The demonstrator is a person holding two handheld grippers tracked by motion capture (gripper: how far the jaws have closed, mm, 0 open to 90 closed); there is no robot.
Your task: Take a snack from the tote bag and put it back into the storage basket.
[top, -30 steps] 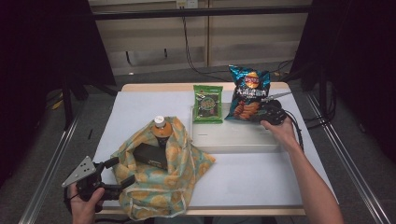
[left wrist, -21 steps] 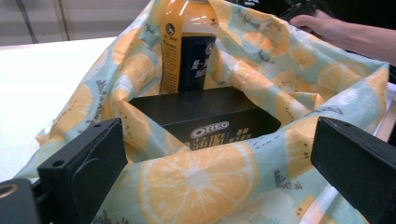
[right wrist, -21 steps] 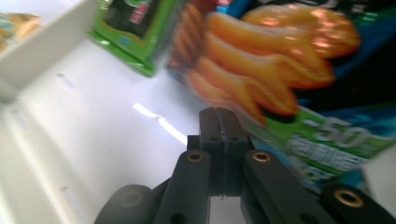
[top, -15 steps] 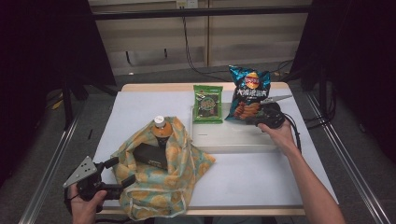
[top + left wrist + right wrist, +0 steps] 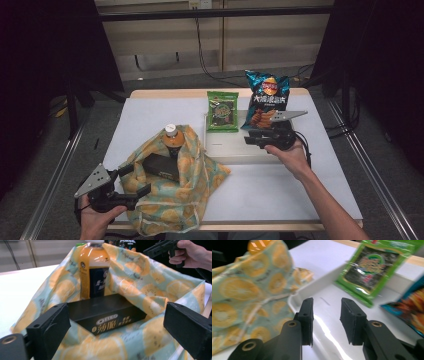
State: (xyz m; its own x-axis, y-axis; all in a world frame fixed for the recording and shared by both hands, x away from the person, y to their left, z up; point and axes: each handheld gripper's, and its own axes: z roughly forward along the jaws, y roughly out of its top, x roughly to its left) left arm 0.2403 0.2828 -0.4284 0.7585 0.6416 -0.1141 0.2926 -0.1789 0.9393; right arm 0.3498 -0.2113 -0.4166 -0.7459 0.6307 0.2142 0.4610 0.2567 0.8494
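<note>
1. White table top (image 5: pixel 280 195) under dim light, dark surroundings, cables trailing down the back wall.
2. Right gripper (image 5: pixel 252 139): jaws partly spread, with a clear gap and nothing between them in the right gripper view; they have just been opening. It hovers over the white tray (image 5: pixel 235 150), pointing toward the person's left.
3. Blue chip bag (image 5: pixel 267 100) stands propped at the tray's far right, just behind the right gripper and free of its jaws. In the right gripper view it lies off to the right of the jaws.
4. Green snack packet (image 5: pixel 222 111) leans on the tray's far edge, just beside the chip bag.
5. Left gripper (image 5: pixel 134 180): jaws spread wide and empty, with a slight closing just now. It is held at the near left edge of the table, pointing into the lemon-print bag (image 5: pixel 195 195).
6. In the left gripper view, a black biscuit box (image 5: pixel 106 312) lies inside the cloth bag, framed between the jaws but beyond them and untouched.
7. Orange drink bottle (image 5: pixel 94 272) stands upright behind the box, inside the bag.
8. Bag sits left of the tray, its cloth just beside the tray's near left corner.
</note>
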